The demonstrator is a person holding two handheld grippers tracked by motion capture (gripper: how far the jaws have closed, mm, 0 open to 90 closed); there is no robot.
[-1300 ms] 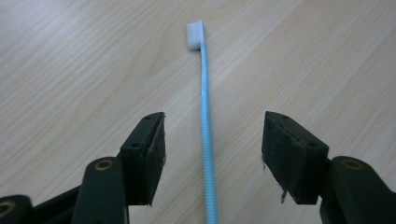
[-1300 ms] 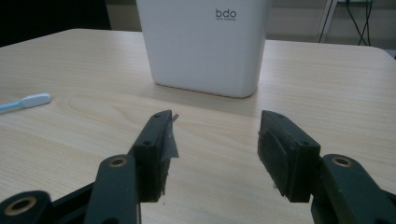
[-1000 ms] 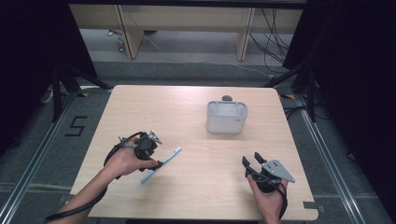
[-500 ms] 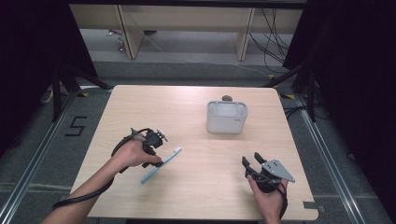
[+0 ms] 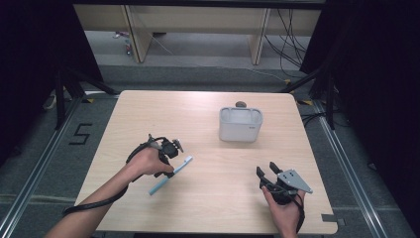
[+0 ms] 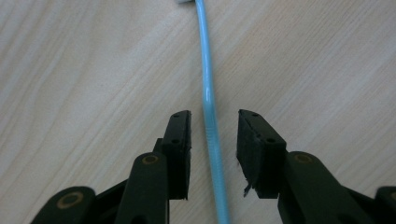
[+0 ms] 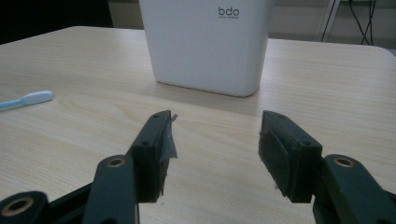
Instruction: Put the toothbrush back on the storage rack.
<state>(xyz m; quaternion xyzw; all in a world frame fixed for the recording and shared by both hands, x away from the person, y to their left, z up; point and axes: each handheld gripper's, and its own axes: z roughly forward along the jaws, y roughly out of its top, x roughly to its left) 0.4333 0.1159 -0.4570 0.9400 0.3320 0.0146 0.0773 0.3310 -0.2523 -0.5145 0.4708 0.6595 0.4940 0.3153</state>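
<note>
On the wooden table (image 5: 208, 106), left gripper (image 6: 212, 135) fingers gape astride the blue toothbrush (image 6: 208, 98); right gripper (image 7: 215, 140) fingers spread empty.

light blue toothbrush (image 6: 208, 100) (white head), white bin (image 5: 240, 125), pale wood-grain table (image 5: 148, 114).

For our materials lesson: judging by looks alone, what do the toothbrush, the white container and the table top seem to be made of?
Toothbrush: likely plastic; light blue handle, smooth, with a glossy highlight along it.
White container: probably matte plastic; even white walls, rounded corners, small printed logo.
Table top: wood or wood-look laminate; pale grain lines, low sheen. The pictures cannot settle which.
</note>
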